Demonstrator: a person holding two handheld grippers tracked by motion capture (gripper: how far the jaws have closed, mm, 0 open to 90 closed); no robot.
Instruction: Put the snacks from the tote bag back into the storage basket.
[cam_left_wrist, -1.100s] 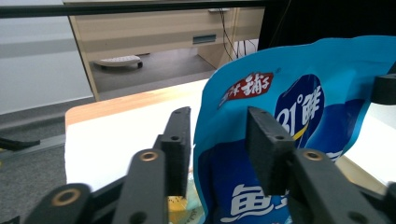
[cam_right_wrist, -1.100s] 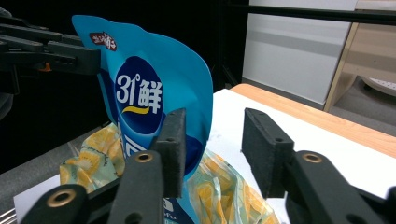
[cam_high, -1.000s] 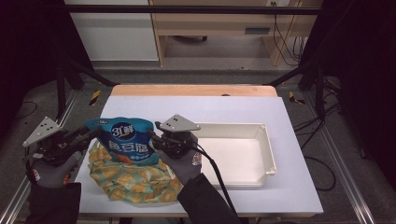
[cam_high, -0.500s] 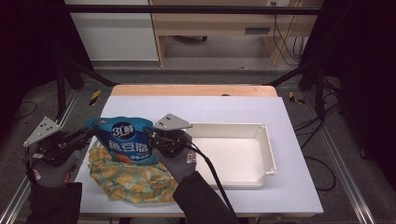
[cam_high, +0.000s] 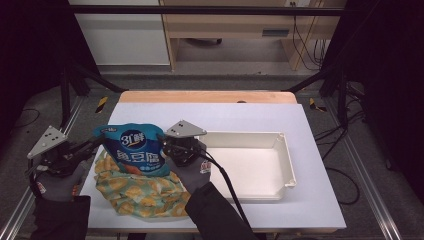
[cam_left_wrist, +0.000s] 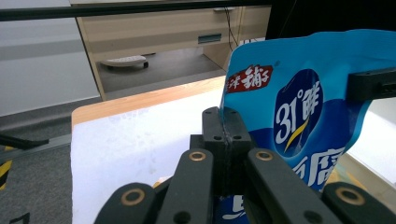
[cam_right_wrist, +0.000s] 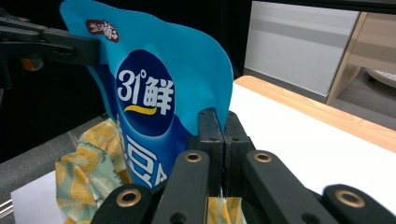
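High view: blue snack pouch (cam_high: 133, 150) held upright between both grippers, above a yellow fruit-print cloth (cam_high: 140, 190) at the near-left of the white table (cam_high: 260, 120). Left gripper (cam_high: 92, 145) pinches the pouch's left edge, right gripper (cam_high: 164, 145) its right edge. Probably a two-sided hold to keep it flat and steady for a carry. Empty white tray (cam_high: 250, 162) sits just right of the pouch, likely the drop spot.

Left gripper view: jaws together, clamped on the pouch (cam_left_wrist: 299, 112) edge. Glossy blue film, white "31°" and Chinese lettering, red logo at the top corner. The other gripper's jaw (cam_left_wrist: 371, 84) bites the far edge.

Right gripper view: jaws together on the pouch (cam_right_wrist: 154, 93) side seam, no gap. Top edge curves, slightly bowed, looks full and sealed. Cloth (cam_right_wrist: 88, 168) hangs crumpled below; the other gripper (cam_right_wrist: 70, 46) grips the pouch's opposite upper corner.
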